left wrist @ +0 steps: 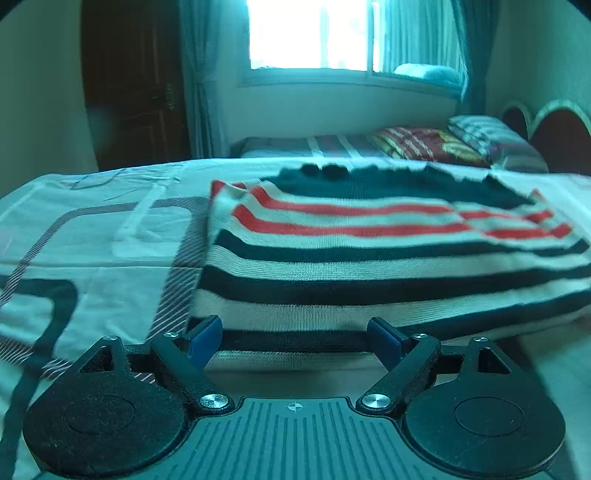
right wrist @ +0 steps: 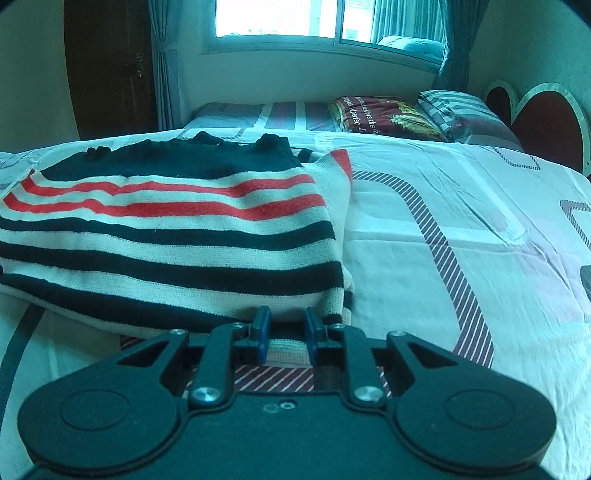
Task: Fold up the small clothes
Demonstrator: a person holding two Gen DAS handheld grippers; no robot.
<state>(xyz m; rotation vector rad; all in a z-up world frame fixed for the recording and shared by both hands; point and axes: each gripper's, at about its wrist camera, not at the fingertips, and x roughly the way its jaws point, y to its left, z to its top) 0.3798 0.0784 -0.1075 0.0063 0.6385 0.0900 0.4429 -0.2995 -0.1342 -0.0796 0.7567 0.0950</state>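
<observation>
A small knit sweater with navy, white and red stripes lies flat and partly folded on a patterned bedsheet. My left gripper is open wide, its blue pads either side of the sweater's near hem at the left corner. In the right wrist view the same sweater lies to the left. My right gripper is open with a narrower gap, its blue pads at the near right corner of the hem. Neither gripper holds the cloth.
The bedsheet stretches to the right of the sweater. A second bed with folded blankets and a pillow stands behind, under a bright window. A dark door is at far left.
</observation>
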